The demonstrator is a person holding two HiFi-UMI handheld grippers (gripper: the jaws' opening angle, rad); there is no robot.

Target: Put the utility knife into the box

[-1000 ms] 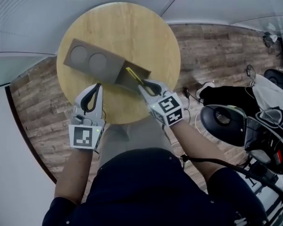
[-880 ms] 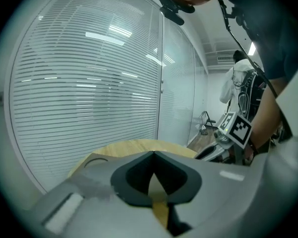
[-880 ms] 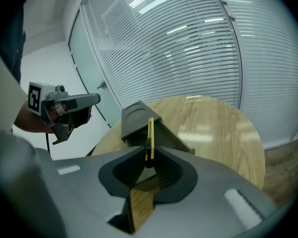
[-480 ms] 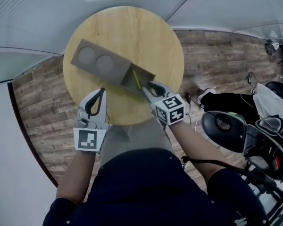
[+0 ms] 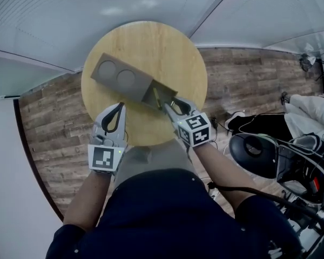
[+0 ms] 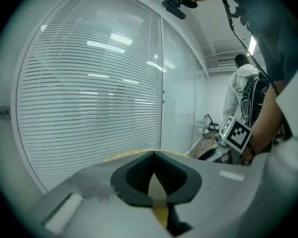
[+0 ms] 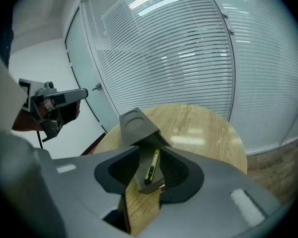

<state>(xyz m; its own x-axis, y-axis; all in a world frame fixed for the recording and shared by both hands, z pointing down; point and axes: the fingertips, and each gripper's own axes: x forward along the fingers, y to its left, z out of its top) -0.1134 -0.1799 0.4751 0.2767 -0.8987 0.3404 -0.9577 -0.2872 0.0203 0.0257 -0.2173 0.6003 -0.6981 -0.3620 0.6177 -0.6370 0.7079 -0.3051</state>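
Knife first: the utility knife (image 5: pixel 156 96) (image 7: pixel 151 164), yellow and black, lies inside the open end of the box (image 5: pixel 119 77) (image 7: pixel 136 125), running lengthwise with the box and resting on its floor. From my seat I see the box as a long grey-brown carton on the round wooden bench (image 5: pixel 167 45) (image 7: pixel 203 128), with two round recesses pressed into its top at the end away from the opening.

My right gripper (image 5: pixel 171 102) (image 7: pixel 149 148) sits right at the box's open end, pointing into it and tilted down. Its fingers (image 7: pixel 176 170) have just been opening and now stand released, wide apart. Through its own view the knife and the mouth of the box show in the gap between them, but neither pad presses on the knife, and the knife is lying free in the box.

My left gripper (image 5: pixel 120 107) (image 6: pixel 153 153) is beside the box's near long side, apart from it and over the bench's near edge. Its fingers (image 6: pixel 184 175) are clenched tip to tip with nothing in them, and only a sliver of bench shows through the loop behind the tips.

Each gripper carries its marker cube (image 5: pixel 103 158) on the end away from the box. Beyond the box's far side there is a glass wall with blinds (image 7: pixel 188 48), and wood-plank floor (image 5: pixel 248 74) shows around the bench.
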